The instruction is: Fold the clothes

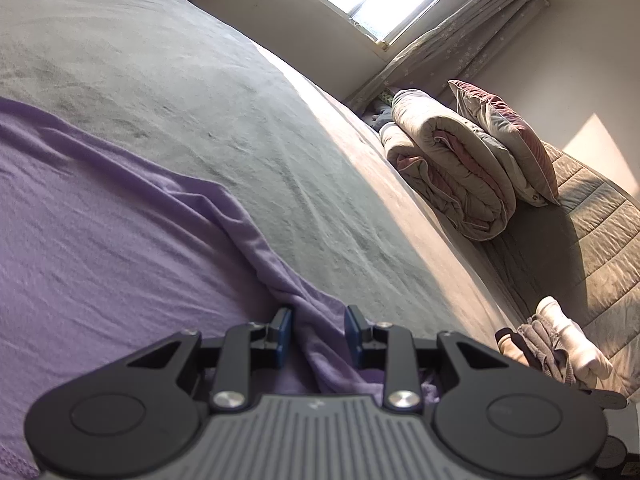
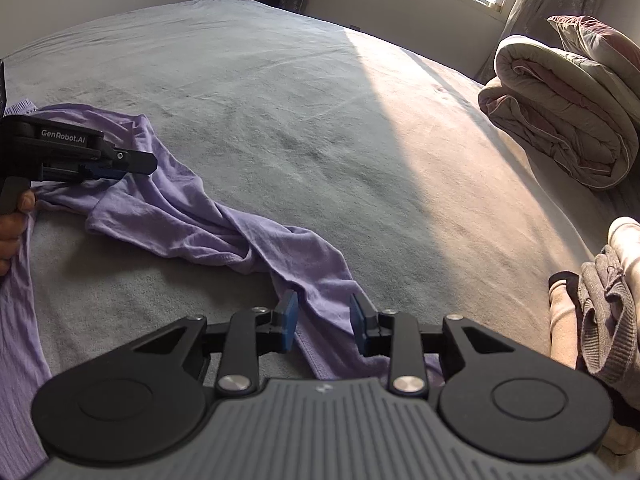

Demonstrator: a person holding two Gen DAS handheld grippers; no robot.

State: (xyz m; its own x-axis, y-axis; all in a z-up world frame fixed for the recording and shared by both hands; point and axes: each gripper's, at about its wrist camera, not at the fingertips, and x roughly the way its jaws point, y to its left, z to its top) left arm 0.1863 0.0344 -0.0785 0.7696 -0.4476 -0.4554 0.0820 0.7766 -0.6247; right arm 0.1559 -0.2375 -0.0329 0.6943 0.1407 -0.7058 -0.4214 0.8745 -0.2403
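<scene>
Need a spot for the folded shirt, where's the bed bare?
Bare: grey bed cover beyond the purple garment, left of the rolled duvet. Crowded: right edge, by the small clothes pile.

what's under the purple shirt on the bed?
The purple shirt lies twisted on the grey bedspread, which shows all around it. Whatever sits beneath the bunched folds is covered, so I cannot tell if anything else is there.
</scene>
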